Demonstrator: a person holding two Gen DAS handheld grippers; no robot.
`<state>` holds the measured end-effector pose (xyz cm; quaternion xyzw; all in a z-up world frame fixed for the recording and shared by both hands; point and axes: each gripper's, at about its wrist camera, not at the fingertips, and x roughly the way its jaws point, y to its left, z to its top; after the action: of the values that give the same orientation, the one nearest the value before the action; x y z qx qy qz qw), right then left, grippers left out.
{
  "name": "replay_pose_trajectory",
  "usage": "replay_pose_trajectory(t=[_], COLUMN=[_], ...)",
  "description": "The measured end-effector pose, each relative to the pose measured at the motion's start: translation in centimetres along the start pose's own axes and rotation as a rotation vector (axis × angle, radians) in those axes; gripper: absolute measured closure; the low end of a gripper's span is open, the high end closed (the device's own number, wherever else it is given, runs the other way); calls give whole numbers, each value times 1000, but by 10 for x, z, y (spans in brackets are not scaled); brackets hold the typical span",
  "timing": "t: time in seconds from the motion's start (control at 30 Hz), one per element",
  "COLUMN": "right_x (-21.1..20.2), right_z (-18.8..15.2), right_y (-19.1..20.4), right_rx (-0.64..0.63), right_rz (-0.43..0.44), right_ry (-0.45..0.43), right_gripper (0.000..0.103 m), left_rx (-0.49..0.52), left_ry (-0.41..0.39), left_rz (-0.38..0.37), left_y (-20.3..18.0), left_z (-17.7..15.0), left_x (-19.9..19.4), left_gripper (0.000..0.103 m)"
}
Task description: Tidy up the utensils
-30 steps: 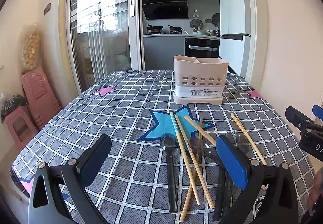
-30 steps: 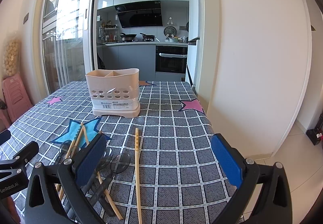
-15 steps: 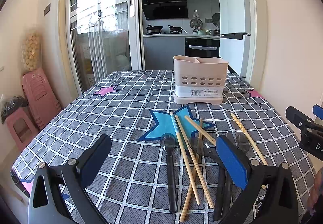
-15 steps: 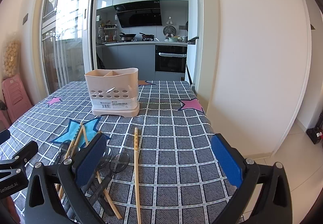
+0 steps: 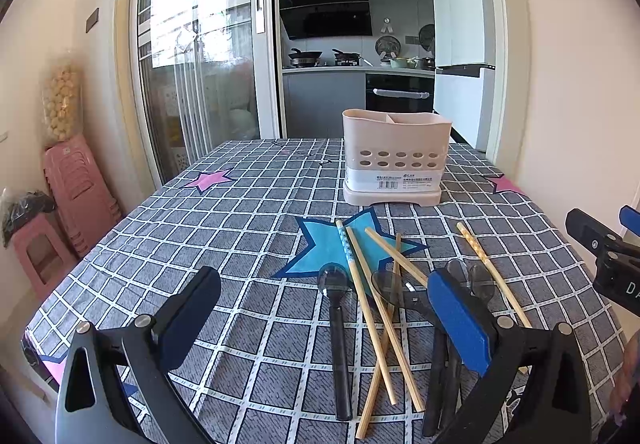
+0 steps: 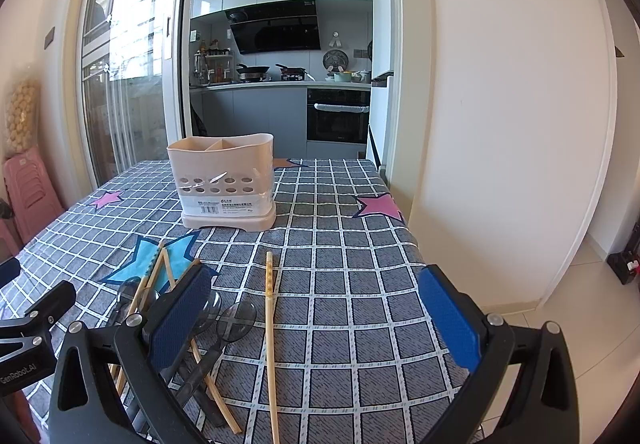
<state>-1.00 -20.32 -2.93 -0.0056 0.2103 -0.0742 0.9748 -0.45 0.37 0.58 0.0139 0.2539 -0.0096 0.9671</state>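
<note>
A beige utensil holder (image 5: 394, 158) (image 6: 226, 182) with a divider stands upright at the far middle of the checked tablecloth. Nearer me lie several wooden chopsticks (image 5: 382, 314) crossed over each other, three dark spoons, one of them (image 5: 338, 328) apart on the left, and a lone chopstick (image 6: 271, 336) off to the right. My left gripper (image 5: 324, 314) hovers open over the near pile, holding nothing. My right gripper (image 6: 316, 306) is open too, above the lone chopstick and the two right-hand spoons (image 6: 224, 324). The right gripper's body (image 5: 608, 264) shows at the right edge of the left wrist view.
The table (image 6: 352, 252) ends close to a white wall on the right and drops to a tiled floor. Stacked pink stools (image 5: 76, 188) stand left of the table by a glass sliding door. A kitchen lies beyond the far edge.
</note>
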Motion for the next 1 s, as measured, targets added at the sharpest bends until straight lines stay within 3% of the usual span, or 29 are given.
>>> replay_pose_trajectory(t=[1.0], right_x=[2], right_z=[1], right_y=[4], right_rx=[3], right_rz=[9], right_ry=[4], right_gripper=[0], left_rx=[2], left_ry=[6], left_rz=[-3], left_y=[-1], left_z=[0], left_x=[1], left_gripper=[0])
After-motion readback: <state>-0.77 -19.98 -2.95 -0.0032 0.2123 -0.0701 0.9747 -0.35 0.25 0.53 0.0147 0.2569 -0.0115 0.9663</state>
